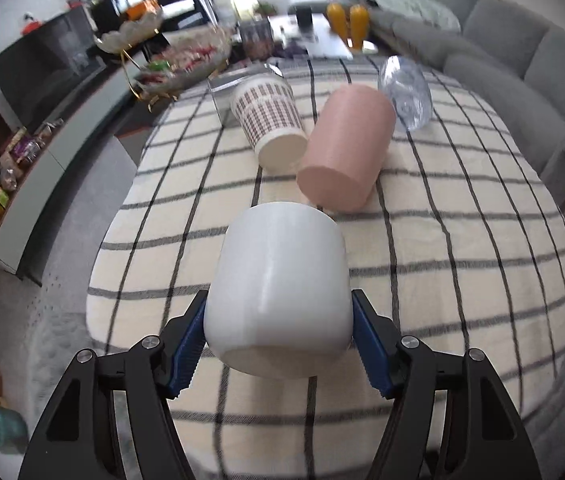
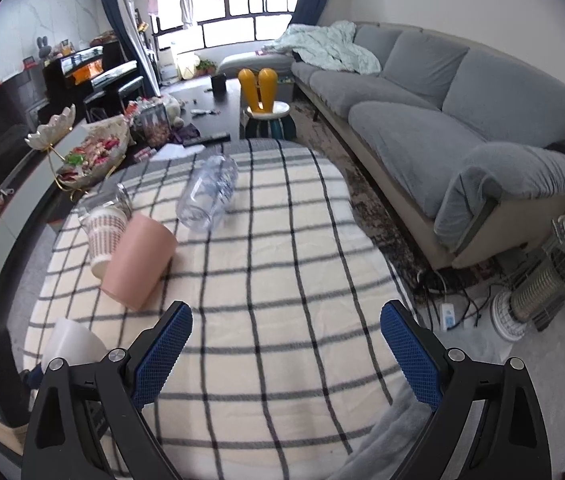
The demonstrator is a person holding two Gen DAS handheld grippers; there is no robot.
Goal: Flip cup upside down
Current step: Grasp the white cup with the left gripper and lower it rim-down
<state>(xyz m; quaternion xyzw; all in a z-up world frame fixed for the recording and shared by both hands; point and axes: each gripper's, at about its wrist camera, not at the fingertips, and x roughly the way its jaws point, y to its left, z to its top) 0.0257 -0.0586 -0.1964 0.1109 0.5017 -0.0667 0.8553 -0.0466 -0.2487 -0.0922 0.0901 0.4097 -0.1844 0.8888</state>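
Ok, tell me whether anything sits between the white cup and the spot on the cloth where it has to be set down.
Nothing visible does. The left gripper already clamps the white cup, and the checked cloth around it lies bare. The pink cup, patterned cup and clear bottle lie farther back.

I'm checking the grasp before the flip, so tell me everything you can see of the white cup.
The white cup is plain, smooth and glossy, probably ceramic or plastic, with rounded walls and no handle in view. It is held in the left gripper, one blue ribbed pad pressed on each side. It sits tilted, with one flat end turned toward the camera; whether that end is base or mouth cannot be told. It hangs over the checked tablecloth, apart from the pink cup beyond it.
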